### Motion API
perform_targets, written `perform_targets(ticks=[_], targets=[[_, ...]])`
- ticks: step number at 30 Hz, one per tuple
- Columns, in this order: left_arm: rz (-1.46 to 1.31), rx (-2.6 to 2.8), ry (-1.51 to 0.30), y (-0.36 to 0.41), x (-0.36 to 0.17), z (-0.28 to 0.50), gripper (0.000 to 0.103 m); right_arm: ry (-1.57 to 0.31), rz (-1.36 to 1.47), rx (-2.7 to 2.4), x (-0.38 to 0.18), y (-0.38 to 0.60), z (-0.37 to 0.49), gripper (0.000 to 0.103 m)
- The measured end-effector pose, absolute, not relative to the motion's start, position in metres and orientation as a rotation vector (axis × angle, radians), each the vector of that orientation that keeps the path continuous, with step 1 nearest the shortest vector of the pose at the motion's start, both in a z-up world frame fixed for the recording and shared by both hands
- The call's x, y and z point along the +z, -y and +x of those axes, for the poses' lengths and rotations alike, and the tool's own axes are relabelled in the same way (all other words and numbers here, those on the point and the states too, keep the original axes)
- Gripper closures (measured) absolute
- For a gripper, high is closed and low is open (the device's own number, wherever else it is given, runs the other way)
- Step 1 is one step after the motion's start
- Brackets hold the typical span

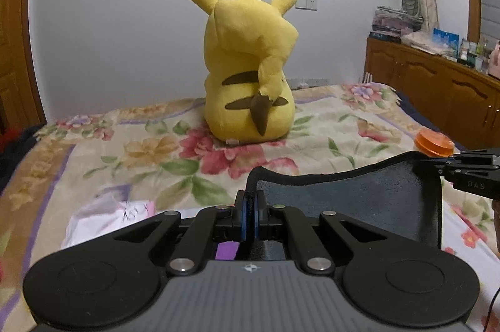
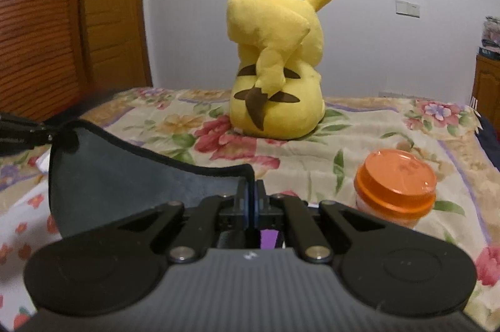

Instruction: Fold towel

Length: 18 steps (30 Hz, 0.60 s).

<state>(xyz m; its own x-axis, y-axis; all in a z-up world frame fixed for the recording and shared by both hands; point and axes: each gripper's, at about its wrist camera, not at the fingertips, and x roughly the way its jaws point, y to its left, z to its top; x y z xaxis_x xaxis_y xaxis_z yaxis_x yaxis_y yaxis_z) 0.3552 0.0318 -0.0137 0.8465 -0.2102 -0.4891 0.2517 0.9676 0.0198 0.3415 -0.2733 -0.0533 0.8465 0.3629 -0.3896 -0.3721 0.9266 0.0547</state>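
Note:
A dark grey towel with a black hem hangs stretched between my two grippers above the floral bedspread. My left gripper is shut on its left top corner. My right gripper is shut on the right top corner of the towel. The right gripper also shows at the right edge of the left wrist view, and the left gripper at the left edge of the right wrist view. The towel's top edge sags between them; its lower part is hidden behind the gripper bodies.
A yellow plush toy sits on the bed further back, facing the wall. An orange-lidded jar stands on the bed to the right. A white paper lies at the left. A wooden cabinet stands right.

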Motion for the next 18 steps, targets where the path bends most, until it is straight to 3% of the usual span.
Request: perform_targets(ticks=[18], targets=[[0.094,-0.175,-0.553,-0.032,-0.050,0.430,0.095,-0.384,-0.098,0.315,-0.086,0.260,0.399,0.099]])
